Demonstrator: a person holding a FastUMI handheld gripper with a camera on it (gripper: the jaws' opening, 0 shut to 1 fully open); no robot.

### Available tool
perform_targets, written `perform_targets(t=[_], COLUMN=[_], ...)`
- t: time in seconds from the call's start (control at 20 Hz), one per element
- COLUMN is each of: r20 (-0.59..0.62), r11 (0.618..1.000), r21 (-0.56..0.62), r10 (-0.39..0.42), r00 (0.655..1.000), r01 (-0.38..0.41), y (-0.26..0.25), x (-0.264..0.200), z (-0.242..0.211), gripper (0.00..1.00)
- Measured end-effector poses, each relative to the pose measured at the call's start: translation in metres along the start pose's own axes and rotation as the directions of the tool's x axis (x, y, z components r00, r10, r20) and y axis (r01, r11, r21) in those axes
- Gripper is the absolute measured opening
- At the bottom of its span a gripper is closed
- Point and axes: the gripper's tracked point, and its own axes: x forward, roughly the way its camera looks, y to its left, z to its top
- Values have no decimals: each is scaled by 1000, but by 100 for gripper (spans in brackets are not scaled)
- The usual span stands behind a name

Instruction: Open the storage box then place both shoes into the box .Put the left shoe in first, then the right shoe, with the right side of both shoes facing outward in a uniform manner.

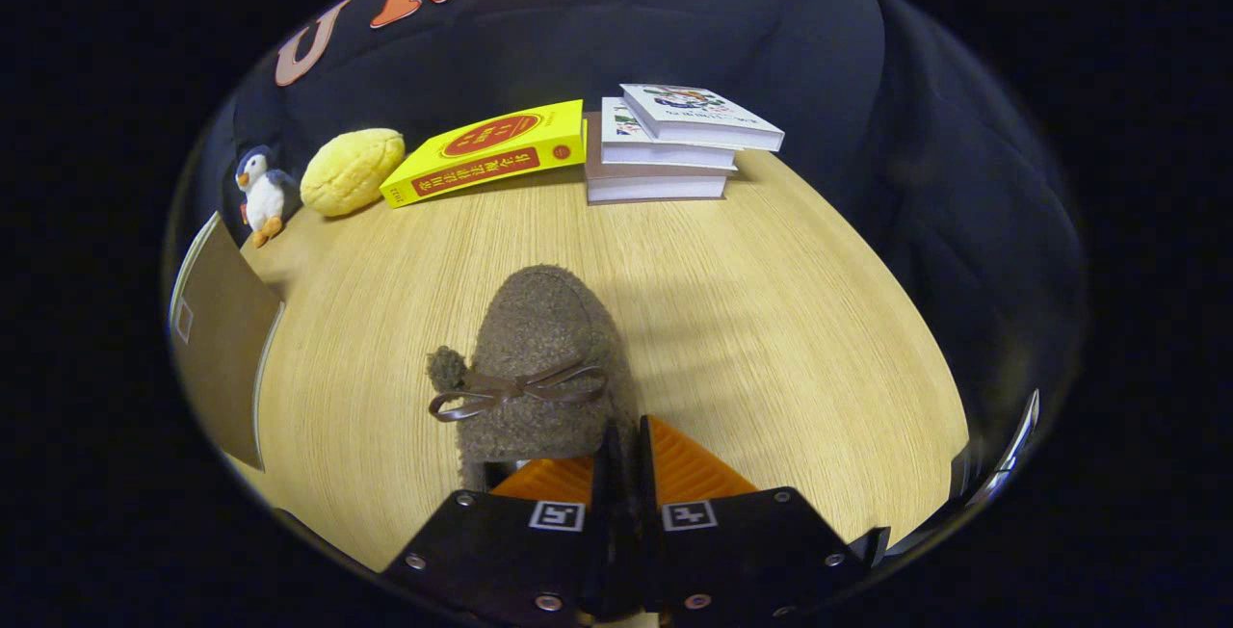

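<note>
Fuzzy brown shoe [539, 358], yellow book [491, 154]

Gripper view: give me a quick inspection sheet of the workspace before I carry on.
Surface: light wood-grain table.
Job's things: fuzzy brown slipper with a brown bow, toe pointing away; brown cardboard panel at the table's edge.
Clutter: penguin plush toy, yellow bun-shaped plush, yellow book, stack of three white books.
Grippers: tongs closed together at the slipper's rear edge; grip unclear.
Cables: nothing seen.
Surroundings: black cloth wall.
</note>
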Motion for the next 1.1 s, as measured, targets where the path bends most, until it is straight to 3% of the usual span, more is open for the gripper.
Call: perform_targets(t=[0.1,0.6,0.95,1.1], r20=[-6,83,181,209], r11=[1000,992,991,986], r21=[15,124,131,159], r10=[-14,-46,-36,23], r00=[1000,995,983,978], r01=[14,36,12,-57], y=[-1,33,127,189], x=[-2,-72,-149,-178], z=[-2,42,97,116], gripper=[3,1,1,1])
